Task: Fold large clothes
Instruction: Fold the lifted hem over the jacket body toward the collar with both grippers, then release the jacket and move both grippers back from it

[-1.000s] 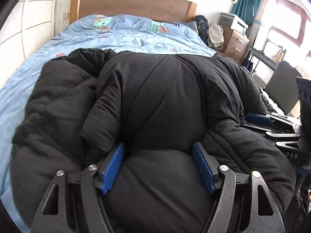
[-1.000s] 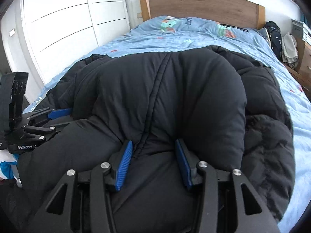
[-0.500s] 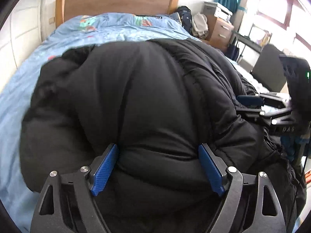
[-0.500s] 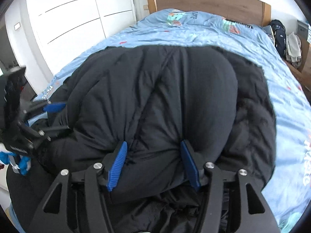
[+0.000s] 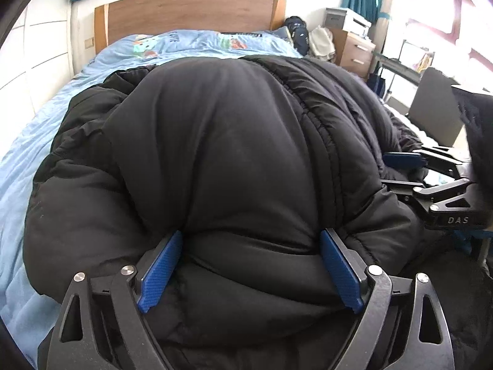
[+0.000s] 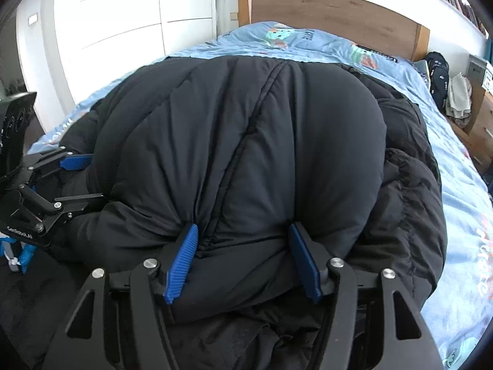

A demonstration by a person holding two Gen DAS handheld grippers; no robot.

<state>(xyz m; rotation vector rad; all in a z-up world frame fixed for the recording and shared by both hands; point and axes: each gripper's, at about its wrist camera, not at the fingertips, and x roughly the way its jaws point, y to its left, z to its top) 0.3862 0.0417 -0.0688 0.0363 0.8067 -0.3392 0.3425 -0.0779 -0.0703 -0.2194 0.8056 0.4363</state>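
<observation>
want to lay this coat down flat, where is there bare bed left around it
Bare blue sheet lies between the black coat and the headboard, with strips along the wardrobe side and the nightstand side. The near end is crowded: both grippers, left and right, have coat bulging between their fingers.

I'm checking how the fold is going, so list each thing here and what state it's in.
black puffer jacket: folded over, bunched on the bed.
left gripper: jaws just opening, padded fold between them.
right gripper: jaws just opening, jacket fold between them.
bed: covered by blue duvet.
</observation>
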